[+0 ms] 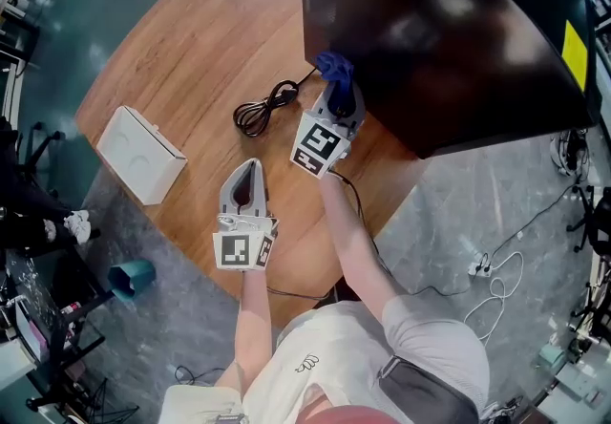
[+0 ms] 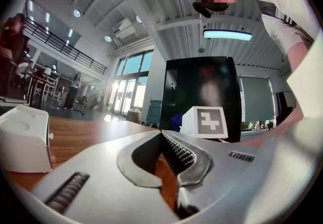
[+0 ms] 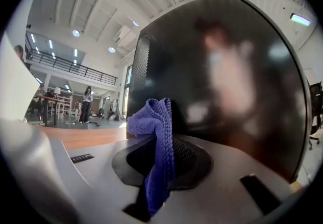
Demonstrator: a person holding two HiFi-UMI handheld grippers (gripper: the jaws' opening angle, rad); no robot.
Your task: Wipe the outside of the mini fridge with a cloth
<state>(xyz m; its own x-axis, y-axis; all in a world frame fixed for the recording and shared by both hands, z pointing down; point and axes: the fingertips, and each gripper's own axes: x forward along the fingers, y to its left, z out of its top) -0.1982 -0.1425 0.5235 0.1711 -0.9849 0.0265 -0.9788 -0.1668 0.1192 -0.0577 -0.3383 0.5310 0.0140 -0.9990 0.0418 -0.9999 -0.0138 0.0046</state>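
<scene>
The black mini fridge (image 1: pixel 449 31) stands on the round wooden table (image 1: pixel 191 50) at the upper right. My right gripper (image 1: pixel 335 83) is shut on a blue cloth (image 1: pixel 333 66), which bunches up past the jaw tips against the fridge's lower left corner. In the right gripper view the cloth (image 3: pixel 153 122) hangs between the shut jaws of the right gripper (image 3: pixel 160 140), close to the fridge's glossy dark side (image 3: pixel 227 81). My left gripper (image 1: pixel 251 169) hovers over the table nearer me, shut and holding nothing. The left gripper (image 2: pixel 162 134) faces the fridge (image 2: pixel 202 92).
A coiled black cable (image 1: pixel 263 108) lies on the table just left of the right gripper. A white box (image 1: pixel 141 154) sits near the table's left edge. On the floor are a teal bin (image 1: pixel 132 277) and a power strip (image 1: pixel 477 267).
</scene>
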